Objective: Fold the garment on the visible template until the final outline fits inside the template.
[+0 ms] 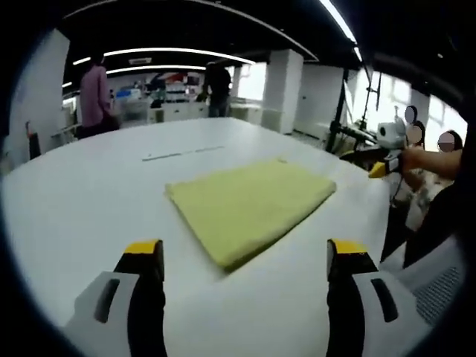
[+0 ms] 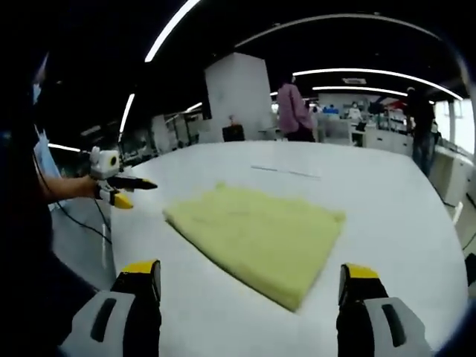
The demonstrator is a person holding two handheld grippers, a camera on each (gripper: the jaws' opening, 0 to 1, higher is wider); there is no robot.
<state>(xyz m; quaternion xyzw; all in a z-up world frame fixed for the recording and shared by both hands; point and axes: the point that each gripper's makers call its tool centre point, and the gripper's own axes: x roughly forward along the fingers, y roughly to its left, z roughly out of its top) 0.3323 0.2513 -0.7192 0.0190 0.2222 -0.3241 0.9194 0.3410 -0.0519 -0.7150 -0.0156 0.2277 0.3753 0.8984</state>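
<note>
In the left gripper view the left gripper [image 1: 245, 260] hangs above the near part of the white table [image 1: 74, 201], jaws spread wide and empty. The yellow garment [image 1: 249, 201], folded into a flat rectangle, lies just ahead, its near corner between the two jaws and its long axis running from near left to far right. In the right gripper view the right gripper [image 2: 249, 282] is spread and empty too, the garment [image 2: 256, 234] ahead with its near corner toward the right jaw. Both grippers look about equally near, I judge. Two faint lines mark the table [image 2: 387, 208] beyond the garment; whether they belong to the template I cannot tell. Bare tabletop surrounds the cloth, leaving open room on every side.
</note>
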